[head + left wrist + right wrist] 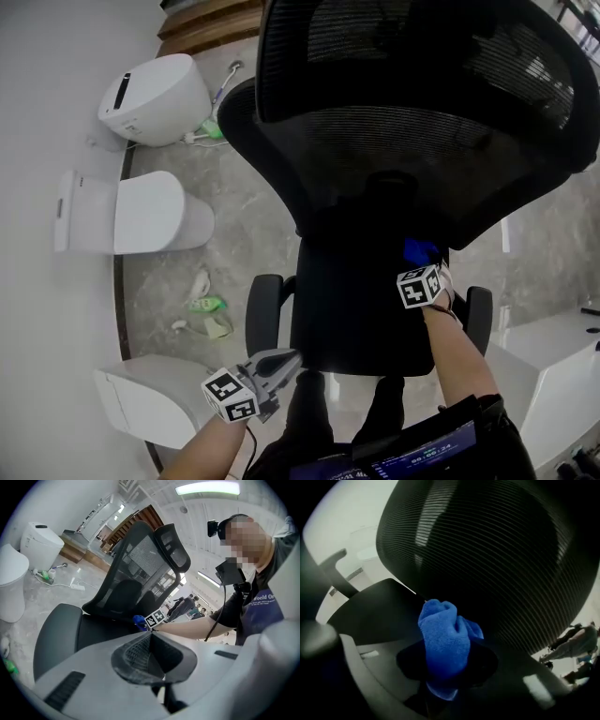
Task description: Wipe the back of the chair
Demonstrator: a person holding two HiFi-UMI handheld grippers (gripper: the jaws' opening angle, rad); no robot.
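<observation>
A black mesh office chair has its back (pixel 422 122) rising over the seat (pixel 361 300). My right gripper (pixel 424 267) is over the seat's rear, shut on a bunched blue cloth (pixel 419 250). In the right gripper view the cloth (pixel 443 639) sticks out of the right gripper (pixel 445 665), just in front of the lower mesh of the back (pixel 487 559); I cannot tell if they touch. My left gripper (pixel 286 364) hangs by the seat's front left corner, shut and empty. The left gripper view shows the left gripper (pixel 150 656), the chair back (pixel 136 569) and the cloth (pixel 139 620).
Two white toilets (pixel 155 98) (pixel 131 214) stand against the left wall, and a third white unit (pixel 141 398) lies nearer me. Litter (pixel 206 305) lies on the grey floor. The chair's armrests (pixel 262 309) (pixel 478 314) flank the seat. A white counter (pixel 553 366) is at right.
</observation>
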